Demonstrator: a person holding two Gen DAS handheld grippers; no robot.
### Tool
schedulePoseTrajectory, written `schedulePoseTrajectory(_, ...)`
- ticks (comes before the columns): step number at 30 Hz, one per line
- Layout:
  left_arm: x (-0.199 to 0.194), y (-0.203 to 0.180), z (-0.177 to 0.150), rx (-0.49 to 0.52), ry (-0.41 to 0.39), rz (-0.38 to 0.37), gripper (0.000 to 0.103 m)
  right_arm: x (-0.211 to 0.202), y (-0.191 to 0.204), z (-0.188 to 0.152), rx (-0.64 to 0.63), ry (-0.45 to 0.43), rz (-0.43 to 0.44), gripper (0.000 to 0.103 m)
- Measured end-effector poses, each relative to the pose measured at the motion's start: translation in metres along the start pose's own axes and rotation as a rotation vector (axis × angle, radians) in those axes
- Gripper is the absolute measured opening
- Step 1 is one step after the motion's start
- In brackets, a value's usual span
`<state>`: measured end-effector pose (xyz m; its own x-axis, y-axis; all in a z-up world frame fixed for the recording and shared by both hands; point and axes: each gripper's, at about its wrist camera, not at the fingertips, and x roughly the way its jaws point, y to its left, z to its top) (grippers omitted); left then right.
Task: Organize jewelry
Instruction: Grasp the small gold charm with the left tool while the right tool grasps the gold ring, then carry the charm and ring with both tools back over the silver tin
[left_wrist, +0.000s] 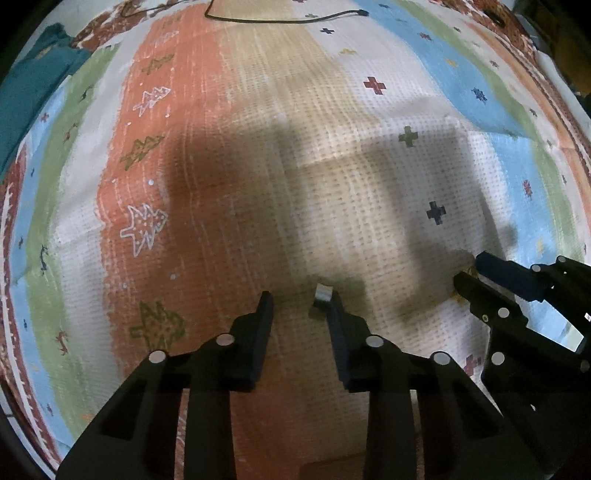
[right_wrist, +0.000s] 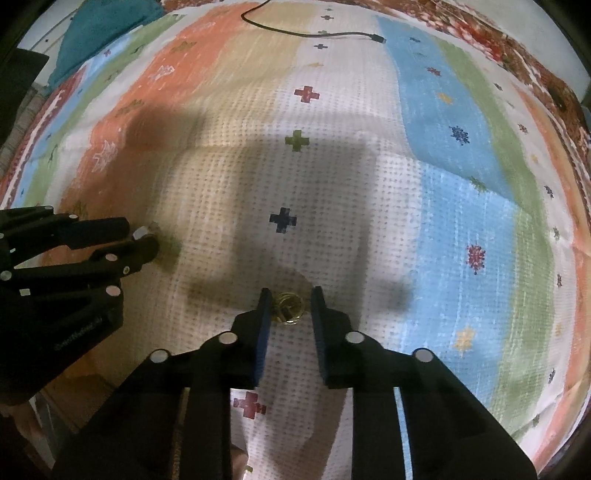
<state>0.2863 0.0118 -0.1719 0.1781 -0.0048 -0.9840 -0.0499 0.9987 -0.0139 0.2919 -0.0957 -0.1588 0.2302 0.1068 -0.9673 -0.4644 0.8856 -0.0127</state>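
A gold piece of jewelry (right_wrist: 288, 308), coiled and shiny, lies on the patterned cloth (right_wrist: 332, 166) between the fingertips of my right gripper (right_wrist: 289, 300). The jaws stand apart on either side of it and do not clamp it. In the left wrist view the right gripper (left_wrist: 468, 266) shows at the right edge with a glint of gold (left_wrist: 471, 272) at its tips. My left gripper (left_wrist: 299, 297) is open over the cloth. A small grey-white block (left_wrist: 323, 293) sits at the tip of its right finger; it also shows in the right wrist view (right_wrist: 142, 232).
The colourful striped cloth (left_wrist: 258, 147) covers the whole surface. A black cable (right_wrist: 314, 33) lies at the far edge. A teal fabric (left_wrist: 33, 88) is bunched at the far left. The grippers cast dark shadows on the cloth.
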Motion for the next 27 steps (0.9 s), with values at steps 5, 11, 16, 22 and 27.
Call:
schedulePoseTrajectory(5, 0.001, 0.005, 0.0, -0.01, -0.006, 0.001, 0.017, 0.0, -0.002, 0.0, 0.008, -0.002, 0.007, 0.018)
schedulePoseTrajectory(11, -0.005, 0.005, -0.001, -0.028, -0.017, 0.002, 0.008, -0.001, -0.004, -0.001, 0.003, -0.004, 0.006, 0.018)
schedulePoseTrajectory(16, -0.005, 0.004, -0.002, -0.03, -0.017, 0.001, 0.008, -0.003, -0.004, -0.001, 0.006, -0.006, 0.013, 0.018)
schedulePoseTrajectory(22, -0.019, 0.013, -0.01, -0.063, -0.052, 0.0, 0.008, -0.011, -0.001, -0.004, 0.007, -0.027, -0.001, 0.018)
schedulePoseTrajectory(27, -0.035, 0.012, -0.016, -0.081, -0.088, -0.007, 0.008, -0.021, 0.004, -0.009, -0.008, -0.046, 0.004, 0.018)
